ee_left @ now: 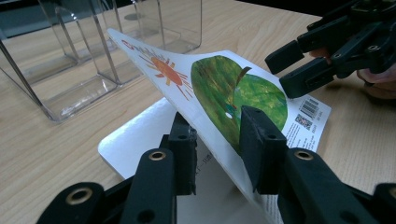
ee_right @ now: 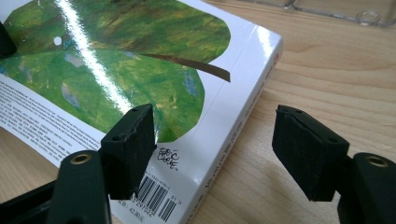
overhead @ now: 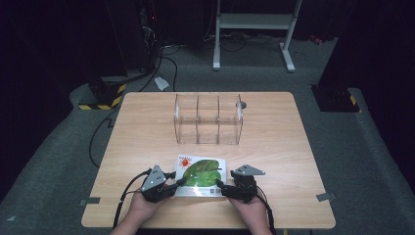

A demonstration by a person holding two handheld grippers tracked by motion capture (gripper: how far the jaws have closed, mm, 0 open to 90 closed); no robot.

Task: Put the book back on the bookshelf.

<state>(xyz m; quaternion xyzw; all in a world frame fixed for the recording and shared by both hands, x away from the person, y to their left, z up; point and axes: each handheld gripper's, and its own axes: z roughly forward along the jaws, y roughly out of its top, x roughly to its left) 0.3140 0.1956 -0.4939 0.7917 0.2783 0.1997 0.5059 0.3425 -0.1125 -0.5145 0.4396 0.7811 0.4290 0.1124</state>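
A picture book with a green leaf and an orange sun on its white cover lies at the table's near edge. My left gripper comes in from the book's left side. In the left gripper view its jaws pinch the front cover, one pad under it and one on top, and the cover stands tilted up off the white pages. My right gripper is at the book's near right corner. Its jaws stand apart, one above the cover near the barcode, the other over bare wood beside the spine.
A clear plastic organizer with three compartments stands at the middle of the wooden table, beyond the book; it also shows as the organizer in the left gripper view. A white frame's legs stand on the floor behind.
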